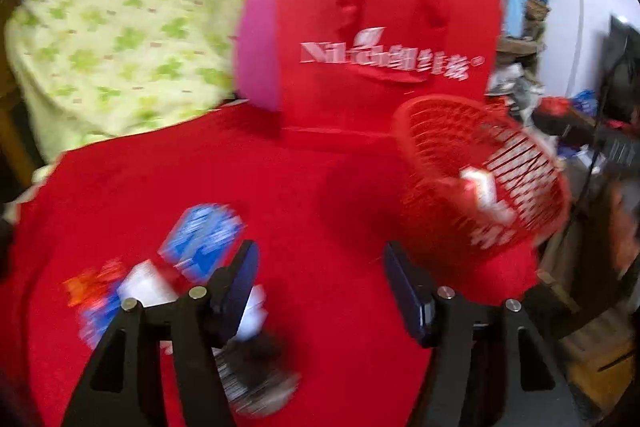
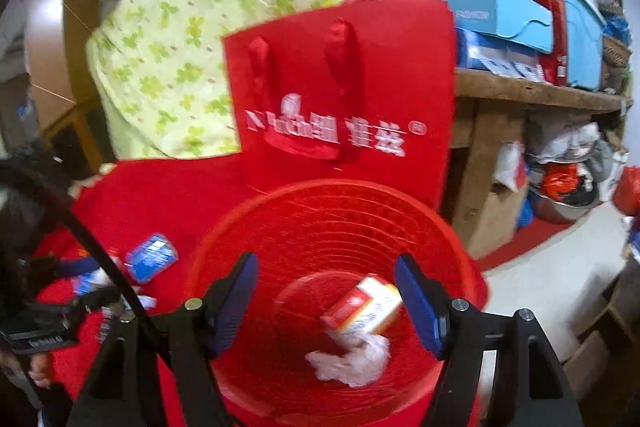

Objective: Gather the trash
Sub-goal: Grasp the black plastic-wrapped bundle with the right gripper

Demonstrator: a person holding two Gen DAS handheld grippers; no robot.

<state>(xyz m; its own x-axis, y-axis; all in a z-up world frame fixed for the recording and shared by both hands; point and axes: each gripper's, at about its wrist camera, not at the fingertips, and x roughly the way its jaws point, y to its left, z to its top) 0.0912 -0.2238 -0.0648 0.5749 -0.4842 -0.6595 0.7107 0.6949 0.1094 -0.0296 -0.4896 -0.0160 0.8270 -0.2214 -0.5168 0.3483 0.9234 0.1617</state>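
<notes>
A red slatted basket [image 2: 332, 223] stands on the red tablecloth [image 1: 280, 195]; it also shows at the right in the left wrist view [image 1: 480, 171]. Inside lie a red-and-white small box [image 2: 364, 307] and a crumpled white tissue [image 2: 352, 359]. My right gripper [image 2: 326, 301] is open and empty above the basket's mouth. My left gripper [image 1: 322, 291] is open and empty above the cloth. Left of it lie a blue packet [image 1: 202, 239], a white box [image 1: 148, 285] and an orange-and-blue wrapper [image 1: 90, 287]. The blue packet also shows in the right wrist view [image 2: 151, 258].
A red paper bag with white lettering [image 1: 384, 47] stands behind the basket. A green-patterned quilt [image 1: 120, 19] lies behind at left. Blue boxes [image 2: 500, 11] sit on a wooden shelf [image 2: 536, 91] at right, with clutter below it.
</notes>
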